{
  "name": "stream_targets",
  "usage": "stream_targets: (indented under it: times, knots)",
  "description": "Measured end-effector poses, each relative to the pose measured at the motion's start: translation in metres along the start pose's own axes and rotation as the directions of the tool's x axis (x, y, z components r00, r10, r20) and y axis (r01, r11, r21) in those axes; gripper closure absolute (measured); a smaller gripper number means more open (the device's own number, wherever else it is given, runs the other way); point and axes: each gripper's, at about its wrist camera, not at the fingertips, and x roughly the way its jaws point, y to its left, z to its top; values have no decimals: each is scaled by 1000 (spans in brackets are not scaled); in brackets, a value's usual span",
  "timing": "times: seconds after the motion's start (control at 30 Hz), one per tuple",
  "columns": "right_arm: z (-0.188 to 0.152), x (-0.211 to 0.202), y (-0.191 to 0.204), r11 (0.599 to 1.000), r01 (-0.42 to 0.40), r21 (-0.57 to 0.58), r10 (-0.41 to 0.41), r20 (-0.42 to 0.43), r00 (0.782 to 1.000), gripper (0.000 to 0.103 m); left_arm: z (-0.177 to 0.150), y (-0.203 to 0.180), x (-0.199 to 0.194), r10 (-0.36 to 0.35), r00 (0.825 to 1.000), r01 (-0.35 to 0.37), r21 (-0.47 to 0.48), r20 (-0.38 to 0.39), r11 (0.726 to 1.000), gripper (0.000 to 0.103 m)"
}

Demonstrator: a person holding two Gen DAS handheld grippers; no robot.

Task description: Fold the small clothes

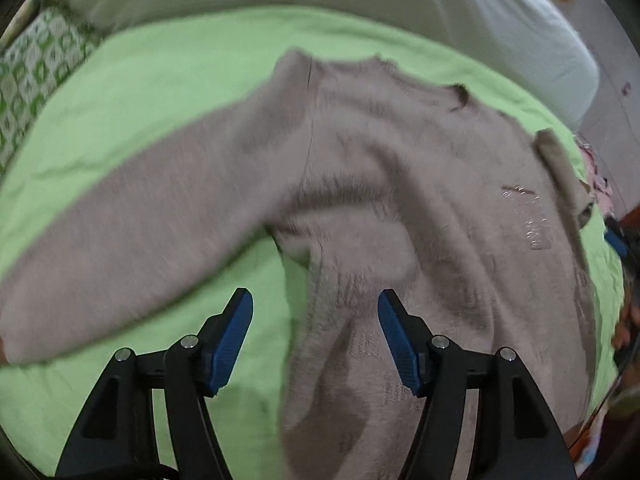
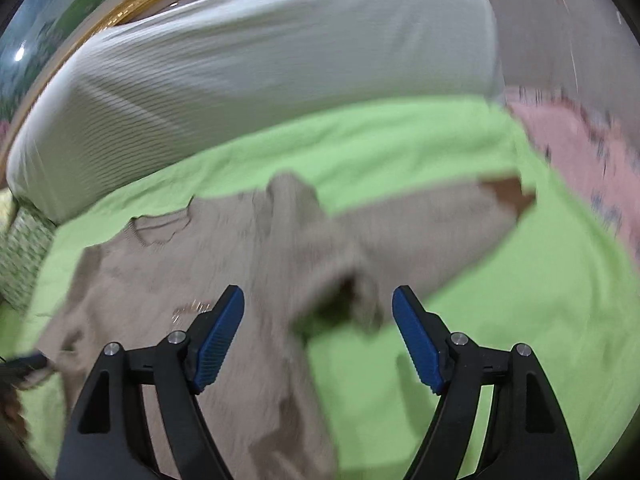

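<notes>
Taupe/beige fuzzy sweater (image 1: pixel 400 184) lies spread flat, front up, on a lime-green bedsheet (image 1: pixel 160 92). Knit looks fluffy, w/ a ribbed crew neckline (image 1: pixel 460 96) and a small shiny sequin patch (image 1: pixel 528 216) on the chest. Both views are motion-blurred, so finer texture can't be made out.

Left gripper (image 1: pixel 316 300): fingers (image 1: pixel 236 332) spread wide, released, holding nothing. Sweater's side edge and armpit sit between and just ahead of the fingertips; body of the garment runs under the right-hand finger and beyond it. One long sleeve (image 1: pixel 132 232) stretches out ahead and past the left-hand finger, lying straight on the sheet.

Right gripper (image 2: pixel 318 296): fingers (image 2: pixel 218 340) also apart, nothing gripped. Other armpit area, w/ a dark crumpled fold (image 2: pixel 340 304), sits between the fingertips. Sweater body (image 2: pixel 200 264) lies under and beyond the left-hand finger; second sleeve (image 2: pixel 432 224) angles away ahead of the right-hand finger, its cuff (image 2: pixel 508 192) showing a darker brown inside.

Beyond the fingertips: a white ribbed pillow (image 2: pixel 260 64) at the head of the bed, a green-and-white patterned cushion (image 1: pixel 32 68) far left, pink fabric (image 2: pixel 572 140) off the sheet's right edge.
</notes>
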Motion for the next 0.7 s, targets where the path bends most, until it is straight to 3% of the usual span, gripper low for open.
stream_targets:
  times: [0.1,0.13,0.2,0.23,0.33,0.37,0.43,0.47,0.57,0.63,0.7]
  knots:
    - [-18,10,6,1000,-15,-5,14,-41,999,26,-1,-9,20,-29,999,28,-30,-25,999,39]
    - [-21,16,8,1000,-20,-7,20,-50,999,26,-2,-13,27,-32,999,31,-27,-34,999,44]
    - [-22,31,13,999,-20,-27,18,-74,997,26,-2,-19,39,-38,997,37,-16,-62,999,68]
    - [-20,41,16,999,6,-42,-9,-90,996,26,-3,-20,46,-35,996,33,-21,-82,999,86]
    - [-15,62,13,998,61,-22,-63,-98,993,27,-8,-16,45,-58,997,57,-21,-44,998,96]
    - [-11,68,10,998,60,1,-60,-103,993,30,-10,-14,42,-68,997,67,-24,-30,997,98]
    - [-5,77,8,999,31,16,-29,-106,994,53,-15,-8,31,-61,998,61,-32,9,998,99]
    - [-3,81,9,1000,11,8,-10,-121,993,97,-17,-5,23,-47,998,48,-37,33,998,99]
    - [3,69,3,999,16,42,-12,-84,996,95,-27,9,-9,-41,994,49,-75,103,996,99]
    - [3,62,-5,997,18,77,-12,-66,998,95,-37,20,-9,-49,996,57,-97,75,994,99]
    - [-3,69,-3,997,28,72,-20,-105,994,94,-45,28,3,-43,999,45,-81,19,996,98]
